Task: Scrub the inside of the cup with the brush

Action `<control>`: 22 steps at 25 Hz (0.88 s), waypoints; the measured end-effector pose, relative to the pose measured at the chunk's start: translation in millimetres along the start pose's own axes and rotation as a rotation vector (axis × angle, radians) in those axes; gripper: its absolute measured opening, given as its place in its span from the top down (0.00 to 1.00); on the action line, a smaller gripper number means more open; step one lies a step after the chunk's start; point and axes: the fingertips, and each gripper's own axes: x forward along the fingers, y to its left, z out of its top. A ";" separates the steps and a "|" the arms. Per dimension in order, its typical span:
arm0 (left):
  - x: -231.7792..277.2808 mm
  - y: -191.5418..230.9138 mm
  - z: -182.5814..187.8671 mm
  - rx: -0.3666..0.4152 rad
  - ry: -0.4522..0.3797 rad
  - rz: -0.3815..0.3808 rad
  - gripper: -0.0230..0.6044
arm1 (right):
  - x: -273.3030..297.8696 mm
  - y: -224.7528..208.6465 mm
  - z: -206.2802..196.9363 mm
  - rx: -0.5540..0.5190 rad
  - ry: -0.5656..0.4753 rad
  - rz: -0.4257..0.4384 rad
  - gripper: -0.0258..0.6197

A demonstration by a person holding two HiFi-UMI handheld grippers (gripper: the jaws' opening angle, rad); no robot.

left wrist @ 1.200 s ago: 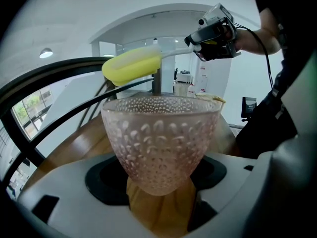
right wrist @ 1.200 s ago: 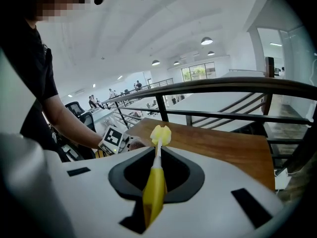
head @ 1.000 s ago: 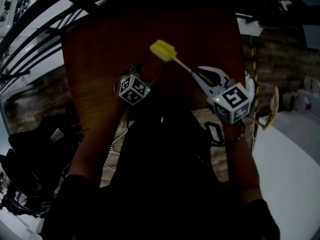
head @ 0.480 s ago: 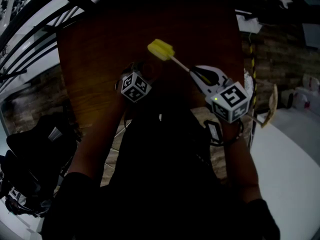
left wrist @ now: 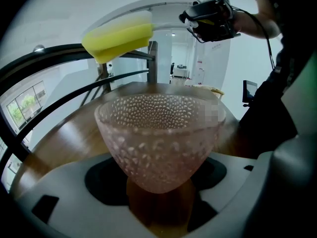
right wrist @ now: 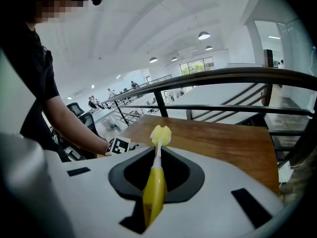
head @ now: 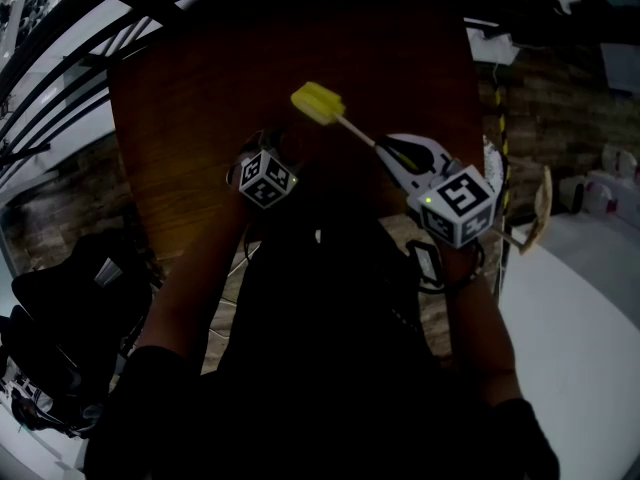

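The left tool [left wrist: 159, 198] clenches the base of a pink, dimpled translucent cup [left wrist: 158, 143], its mouth open toward the right tool [right wrist: 155, 185], which grips a yellow sponge-headed brush [right wrist: 154, 192] poised above the rim, seemingly for entry

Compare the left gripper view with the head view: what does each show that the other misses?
Only the left gripper view: the pink dimpled translucent cup, clamped by the left gripper. Only the head view: that gripper's marker cube. Both: the yellow sponge-headed brush held in the right gripper, its head outside the cup, and the brown wooden table.
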 end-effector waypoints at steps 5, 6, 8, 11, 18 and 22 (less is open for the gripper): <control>0.7 -2.3 -8.1 0.015 0.020 -0.002 0.42 | -2.3 2.2 -4.1 -0.003 0.018 -0.006 0.89; -0.2 -2.8 -9.1 0.005 0.018 -0.011 0.42 | -2.3 3.8 -3.3 -0.003 0.017 -0.006 0.89; -2.8 -2.8 -11.4 -0.011 0.019 -0.025 0.42 | -3.1 6.9 -2.1 -0.006 0.015 -0.008 0.89; -8.2 -1.9 -17.1 -0.016 0.033 -0.026 0.42 | -5.8 12.0 0.3 -0.017 0.012 -0.010 0.89; -33.0 -6.7 -35.7 -0.044 0.054 -0.066 0.42 | -11.6 28.8 10.0 -0.051 -0.006 -0.023 0.89; -64.8 -12.1 -35.3 -0.076 -0.003 -0.064 0.42 | -22.1 43.6 19.5 -0.081 -0.024 -0.031 0.89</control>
